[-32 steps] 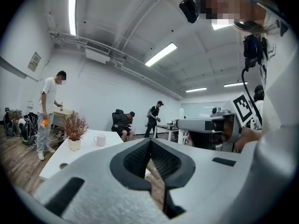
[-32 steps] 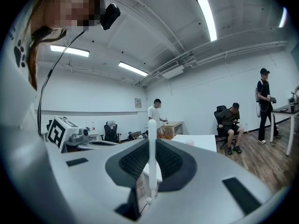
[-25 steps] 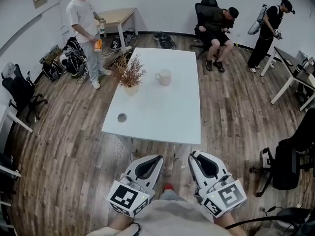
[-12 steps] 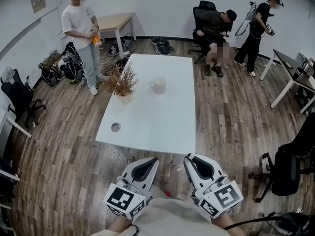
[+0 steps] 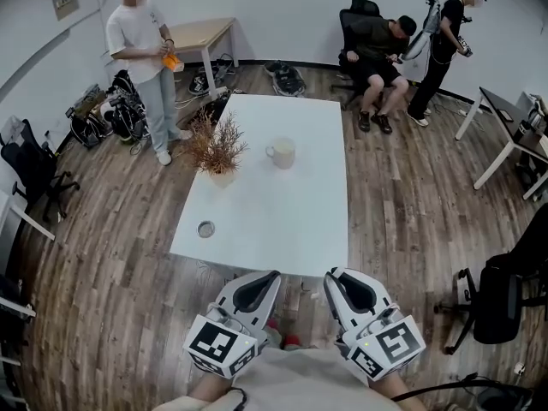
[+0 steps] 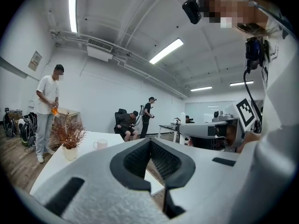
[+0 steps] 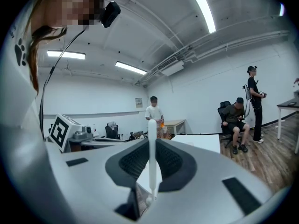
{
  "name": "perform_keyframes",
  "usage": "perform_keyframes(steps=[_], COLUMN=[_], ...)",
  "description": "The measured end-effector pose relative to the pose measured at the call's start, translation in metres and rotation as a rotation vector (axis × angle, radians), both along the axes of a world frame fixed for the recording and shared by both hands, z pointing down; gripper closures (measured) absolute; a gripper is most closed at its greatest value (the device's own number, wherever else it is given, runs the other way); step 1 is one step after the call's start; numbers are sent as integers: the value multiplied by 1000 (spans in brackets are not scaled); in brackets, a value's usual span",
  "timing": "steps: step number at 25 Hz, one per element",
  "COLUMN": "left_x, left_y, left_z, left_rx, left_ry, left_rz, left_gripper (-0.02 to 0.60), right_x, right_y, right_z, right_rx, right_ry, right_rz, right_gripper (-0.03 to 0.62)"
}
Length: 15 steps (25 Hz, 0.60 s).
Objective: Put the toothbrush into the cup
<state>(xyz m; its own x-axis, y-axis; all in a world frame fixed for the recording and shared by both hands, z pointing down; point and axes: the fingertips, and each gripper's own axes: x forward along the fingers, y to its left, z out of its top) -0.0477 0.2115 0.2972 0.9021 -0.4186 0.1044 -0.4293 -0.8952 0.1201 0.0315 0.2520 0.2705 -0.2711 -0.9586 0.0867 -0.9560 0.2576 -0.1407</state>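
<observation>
A white cup point(image 5: 282, 153) with a handle stands on the far half of the white table point(image 5: 282, 221); it also shows small in the left gripper view, cup point(image 6: 99, 144). My right gripper point(image 5: 337, 276) is held below the table's near edge, shut on a thin white toothbrush point(image 7: 152, 155) that stands upright between its pads in the right gripper view. My left gripper point(image 5: 271, 276) is beside it, jaws closed together with nothing between them. Both grippers are well short of the cup. The head view does not show the toothbrush.
A dried plant in a pot point(image 5: 218, 148) stands left of the cup. A small round object point(image 5: 206, 229) lies near the table's left edge. A person stands at the far left point(image 5: 141, 50), another sits on a chair point(image 5: 377, 45), and a third stands beside them point(image 5: 441, 41). A desk point(image 5: 514, 131) and chair point(image 5: 501, 294) are to the right.
The table has slid a little nearer to me in the head view. The standing person at the far right has walked left toward the seated one. Both grippers keep their pose.
</observation>
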Motion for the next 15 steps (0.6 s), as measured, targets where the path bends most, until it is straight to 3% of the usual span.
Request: perform_keyframes(steps=[15], left_x=[-17], left_y=[-73], left_z=[2], left_rx=[-1], left_ry=[-5], left_rz=[56], left_gripper=[575], right_x=[-23], right_y=[-73], right_z=[-7], right_rx=[17], right_ry=[6], right_rz=[35], right_gripper=[542])
